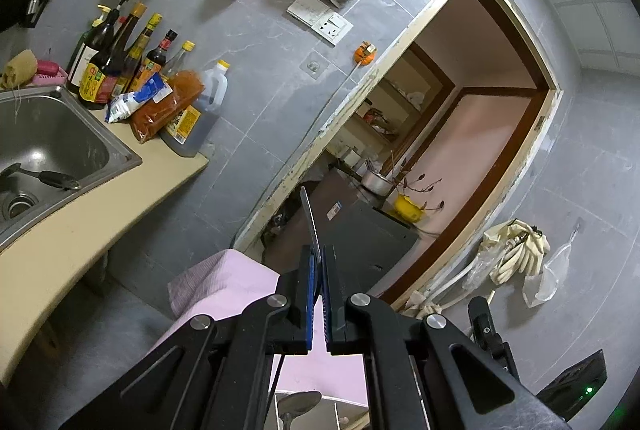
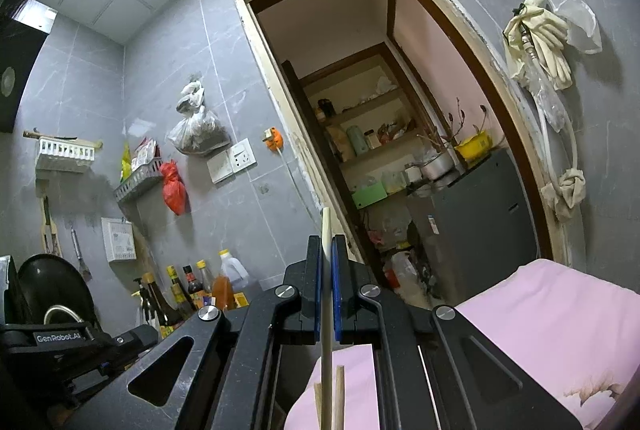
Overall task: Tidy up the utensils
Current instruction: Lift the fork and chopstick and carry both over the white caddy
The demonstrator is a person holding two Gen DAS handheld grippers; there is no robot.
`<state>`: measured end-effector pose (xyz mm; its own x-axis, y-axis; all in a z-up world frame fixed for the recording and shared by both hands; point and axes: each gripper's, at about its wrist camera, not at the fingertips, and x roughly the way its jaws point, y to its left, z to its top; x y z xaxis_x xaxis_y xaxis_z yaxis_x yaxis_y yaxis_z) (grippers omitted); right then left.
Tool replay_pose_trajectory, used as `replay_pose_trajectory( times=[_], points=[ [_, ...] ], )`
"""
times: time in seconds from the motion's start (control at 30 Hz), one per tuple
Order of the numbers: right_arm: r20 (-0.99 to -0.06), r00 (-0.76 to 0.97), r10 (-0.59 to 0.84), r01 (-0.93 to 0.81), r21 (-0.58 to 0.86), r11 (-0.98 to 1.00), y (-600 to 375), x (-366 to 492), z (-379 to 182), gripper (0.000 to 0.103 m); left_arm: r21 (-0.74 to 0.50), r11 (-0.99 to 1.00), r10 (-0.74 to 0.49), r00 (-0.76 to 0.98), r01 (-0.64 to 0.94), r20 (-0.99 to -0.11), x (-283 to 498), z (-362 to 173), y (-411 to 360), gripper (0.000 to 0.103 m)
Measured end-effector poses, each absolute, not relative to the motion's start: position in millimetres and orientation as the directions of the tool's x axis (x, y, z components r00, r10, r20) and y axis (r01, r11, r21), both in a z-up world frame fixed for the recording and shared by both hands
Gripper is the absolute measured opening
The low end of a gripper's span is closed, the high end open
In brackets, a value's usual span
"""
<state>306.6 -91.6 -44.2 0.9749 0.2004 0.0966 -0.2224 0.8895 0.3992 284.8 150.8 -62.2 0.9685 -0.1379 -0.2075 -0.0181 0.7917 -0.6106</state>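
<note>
Utensils are sitting in both grippers, and both are being held above the pink cloth (image 2: 560, 330). A flat metal utensil handle (image 1: 310, 222) is standing up between the blue pads of the left gripper (image 1: 320, 270), whose jaws are pinching it, with its spoon-like bowl (image 1: 298, 404) showing low down over the cloth's edge. A pale chopstick (image 2: 326, 262) is running upright between the pads of the right gripper (image 2: 326, 270), whose jaws are pressing on it from both sides; two more stick ends (image 2: 339, 390) are showing just beside its lower part, over the cloth. Beyond the cloth, an open doorway (image 2: 360, 90) is leading to shelves and a dark cabinet. Left of the cloth in the left wrist view, a counter is carrying a steel sink (image 1: 52, 134) with a dark utensil (image 1: 48, 178) lying inside, and sauce bottles (image 1: 120, 58) are crowding the sink's far corner.
</note>
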Motion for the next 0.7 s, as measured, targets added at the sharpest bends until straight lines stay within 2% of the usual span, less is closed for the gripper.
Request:
replay_pose_trajectory(
  times=[0.57,0.67,0.7],
  points=[
    [0.001,0.965,0.263,-0.246,0.352,0.903,-87.4,298.7,-49.6,0.005,-0.572,0.82,-0.15,0.963,-0.005,-0.224,274.0,-63.2,143.2,0.004],
    [-0.018,0.963,0.27,-0.248,0.345,0.905,-88.1,296.3,-49.7,0.007,-0.563,0.826,-0.156,0.962,0.003,-0.225,271.2,-60.8,144.1,0.004],
    [-0.022,0.963,0.27,-0.247,0.344,0.906,-88.5,295.1,-50.0,0.011,-0.559,0.829,-0.156,0.961,0.002,-0.227,270.3,-59.8,144.5,0.004]
  ],
)
